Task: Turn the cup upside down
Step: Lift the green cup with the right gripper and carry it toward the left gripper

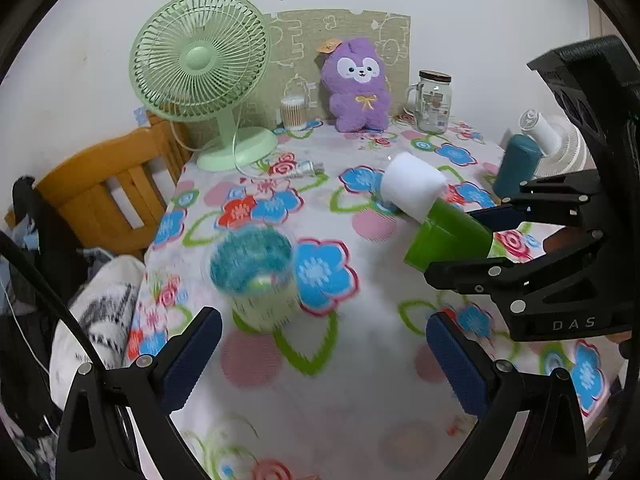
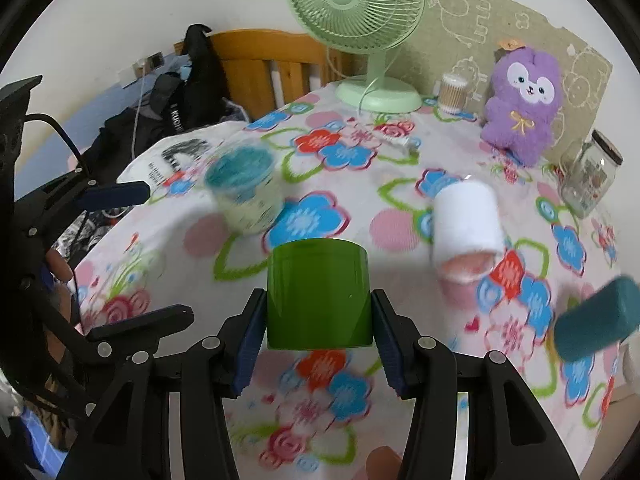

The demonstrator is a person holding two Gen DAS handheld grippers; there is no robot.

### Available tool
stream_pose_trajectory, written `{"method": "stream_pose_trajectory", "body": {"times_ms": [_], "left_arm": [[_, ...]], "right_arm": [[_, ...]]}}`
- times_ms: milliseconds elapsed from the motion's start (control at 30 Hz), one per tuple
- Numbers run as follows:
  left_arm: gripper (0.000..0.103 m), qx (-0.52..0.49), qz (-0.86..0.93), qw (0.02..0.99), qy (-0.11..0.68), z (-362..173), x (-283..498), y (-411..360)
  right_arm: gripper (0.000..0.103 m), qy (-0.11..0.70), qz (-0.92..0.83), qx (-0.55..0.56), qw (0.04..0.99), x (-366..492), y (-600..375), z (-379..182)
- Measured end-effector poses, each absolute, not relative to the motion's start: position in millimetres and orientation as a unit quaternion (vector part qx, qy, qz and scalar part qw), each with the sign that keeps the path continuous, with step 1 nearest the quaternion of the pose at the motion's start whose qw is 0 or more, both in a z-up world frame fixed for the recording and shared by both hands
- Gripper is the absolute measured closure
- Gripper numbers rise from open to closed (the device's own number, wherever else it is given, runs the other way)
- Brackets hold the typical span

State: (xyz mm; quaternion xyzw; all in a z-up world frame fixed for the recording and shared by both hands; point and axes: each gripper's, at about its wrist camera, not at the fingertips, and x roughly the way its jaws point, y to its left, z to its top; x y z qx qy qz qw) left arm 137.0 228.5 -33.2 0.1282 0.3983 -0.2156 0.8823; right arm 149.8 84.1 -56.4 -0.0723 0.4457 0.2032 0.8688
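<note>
Green cup [image 2: 319, 295]: clamped in the right gripper [image 2: 318, 320], lifted off the floral tablecloth [image 2: 400, 208]; from the left wrist view it lies tilted in the air, one end pointing toward 10 o'clock at the white cup [image 1: 412, 184].
Right jaws: clenched on the green cup's sides, one blue pad at its 9 o'clock, the other at its 3 o'clock.
Left gripper [image 1: 324, 360]: jaws released and wide apart, holding nothing, hovering over the cloth with the blurred clear cup [image 1: 256, 276] up at 11 o'clock.
Which end is the rim: I cannot tell; both views show only smooth green wall and a closed-looking face.
Progress: by my judgement the pickup is done and the turn is under way, about halfway; the cup is neither upright nor inverted.
Left to do: finish rotating, set it mouth-down on a bare patch of cloth, release.
Neighbours: white cup at 2 o'clock of the green one in the right wrist view, teal cup [image 2: 596, 320] at 3 o'clock, both near; fan [image 1: 200, 60] and purple plush [image 1: 358, 84] well apart at the back.
Risk: clipping the white cup while swinging down.
</note>
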Motion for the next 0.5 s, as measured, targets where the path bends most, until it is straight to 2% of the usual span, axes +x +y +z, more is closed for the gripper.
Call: {"method": "stream_pose_trajectory", "body": {"times_ms": [500], "left_arm": [[0.0, 0.082, -0.201, 0.877, 0.428, -60.5, 56.1, 246.9]], "right_arm": [[0.049, 0.471, 0.19, -0.049, 0.86, 75.1, 83.0, -100.0]]}}
